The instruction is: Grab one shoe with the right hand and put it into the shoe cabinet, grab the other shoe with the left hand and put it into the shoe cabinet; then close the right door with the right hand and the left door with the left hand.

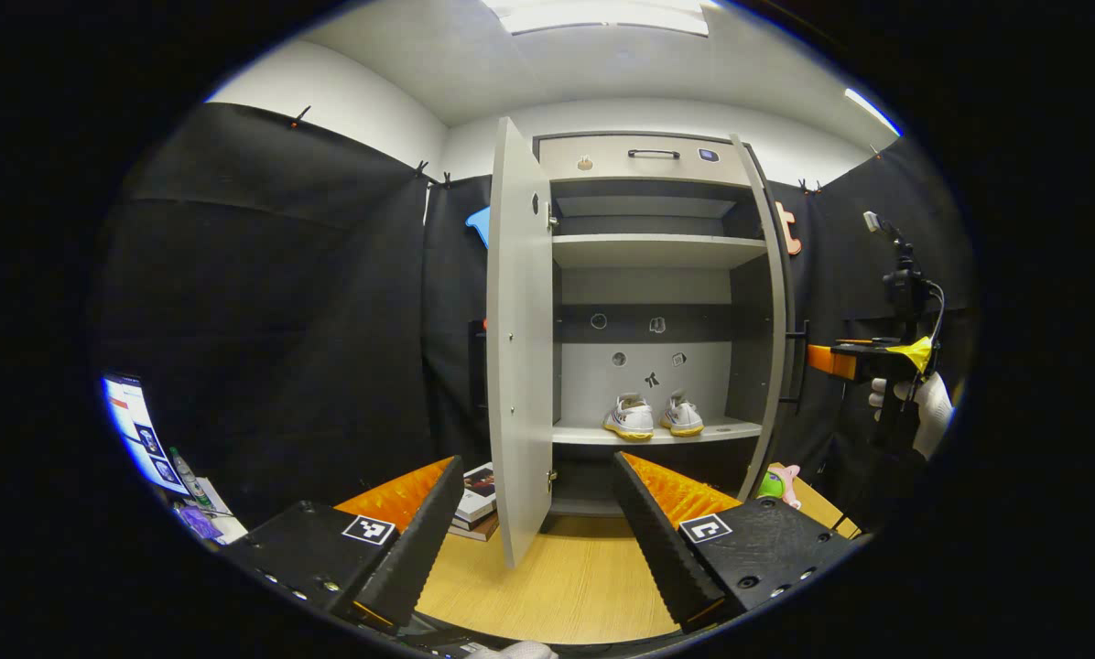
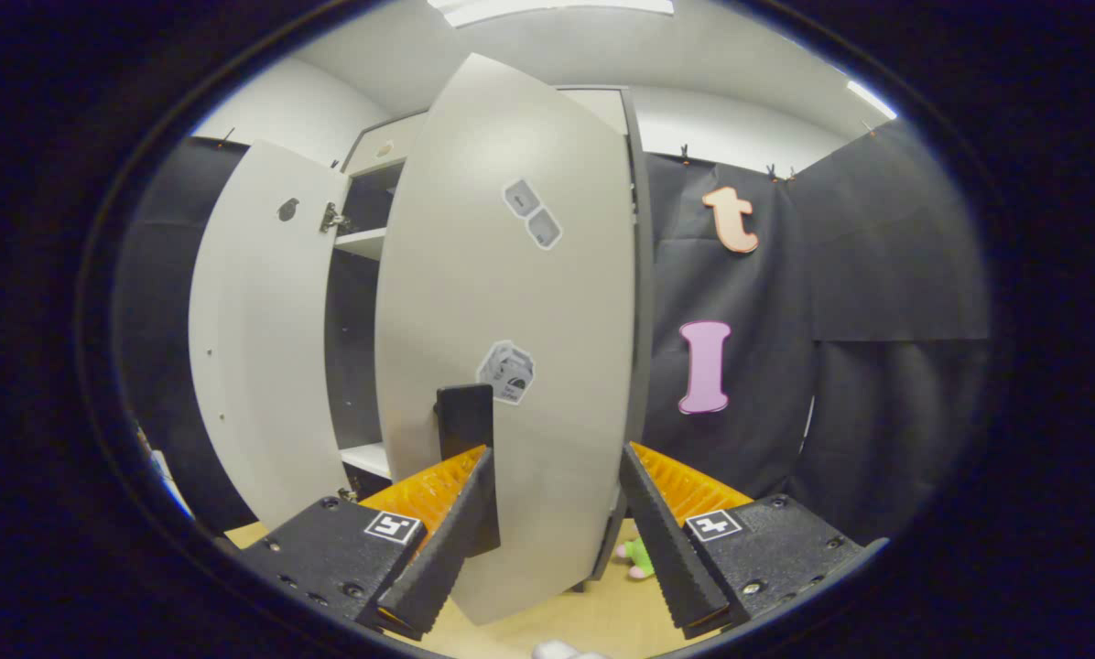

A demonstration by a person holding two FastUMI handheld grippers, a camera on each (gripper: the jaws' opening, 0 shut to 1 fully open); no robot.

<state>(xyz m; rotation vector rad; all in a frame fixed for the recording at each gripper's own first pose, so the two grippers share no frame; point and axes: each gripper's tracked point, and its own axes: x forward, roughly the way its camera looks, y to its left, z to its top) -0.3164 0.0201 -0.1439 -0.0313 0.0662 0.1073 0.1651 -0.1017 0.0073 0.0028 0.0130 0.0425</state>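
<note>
Both fingers of the left gripper [image 1: 538, 522] stand spread wide, nothing between them, pointing at the shoe cabinet [image 1: 653, 311] from a little way back over the wooden floor [image 1: 566, 577]. Seen from the left gripper view, the left door [image 1: 520, 339] hangs open, edge-on toward the camera, and the right door [image 1: 767, 320] is swung out too. Two white shoes [image 1: 653, 416] sit side by side on the lower shelf [image 1: 648, 434], heels toward the camera, just apart from each other. A stack of books [image 1: 476, 505] lies on the floor to the left of the left door's foot, and a green and pink toy [image 1: 776, 482] lies near the foot of the right door.

Far right in that view, a white-gloved hand [image 1: 923, 407] holds the other gripper up beside the right door.

In the right gripper view, the right gripper [image 2: 557, 513] has its fingers spread as well, gripping nothing. The outer face of the right door [image 2: 511, 339] stands close in front of them, partly swung, with a dark handle [image 2: 464, 421] just above the left finger. Whether a finger touches the door cannot be told.
</note>
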